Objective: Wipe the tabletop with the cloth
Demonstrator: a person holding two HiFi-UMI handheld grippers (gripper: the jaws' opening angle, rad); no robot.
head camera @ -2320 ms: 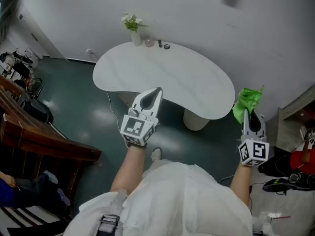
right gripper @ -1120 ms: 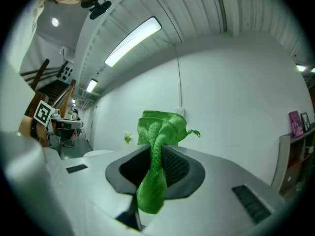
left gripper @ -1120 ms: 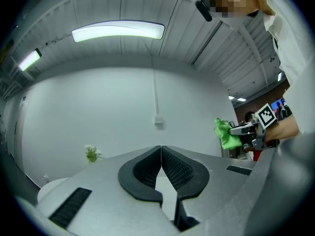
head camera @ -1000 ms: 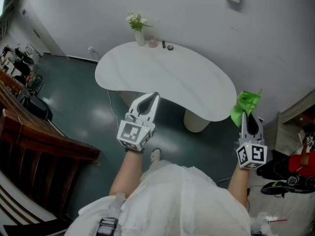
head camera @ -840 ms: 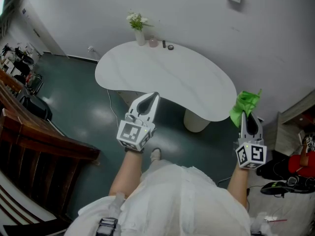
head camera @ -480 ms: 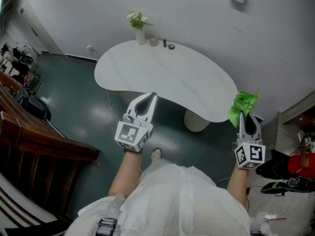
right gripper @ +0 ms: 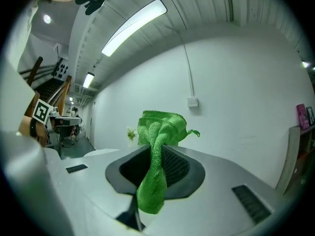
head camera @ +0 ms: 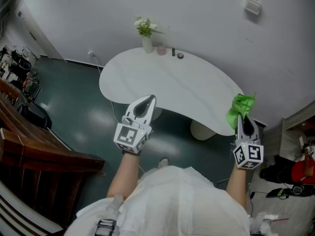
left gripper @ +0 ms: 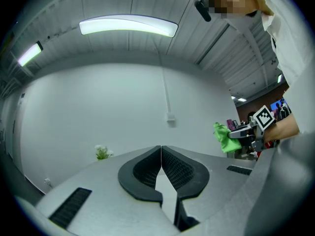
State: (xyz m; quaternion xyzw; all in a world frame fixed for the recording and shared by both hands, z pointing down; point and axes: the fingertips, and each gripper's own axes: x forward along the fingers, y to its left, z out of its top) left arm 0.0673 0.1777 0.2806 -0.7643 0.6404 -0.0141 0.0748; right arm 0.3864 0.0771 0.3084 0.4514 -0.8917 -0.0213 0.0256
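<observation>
Already the right gripper (head camera: 241, 121) clamps the green cloth (head camera: 239, 107) by the table (head camera: 167, 82)'s right edge (bunched upward for wiping), while the left gripper (head camera: 144, 103), pinched closed on nothing, hovers near.

Table (head camera: 167, 85): most of the top is seen bare and open to a pass from the near edge. Obstacles are grouped at the table's far edge, against the wall (head camera: 197, 14): a vase of flowers (head camera: 146, 39), a small cup (head camera: 161, 50) just beside it, and two small dark items (head camera: 180, 56), not identified. The left gripper (head camera: 150, 98), jaws together, is held at the near edge. The right gripper (head camera: 240, 118), clamped on the cloth (head camera: 239, 105), is held at the right end.
</observation>
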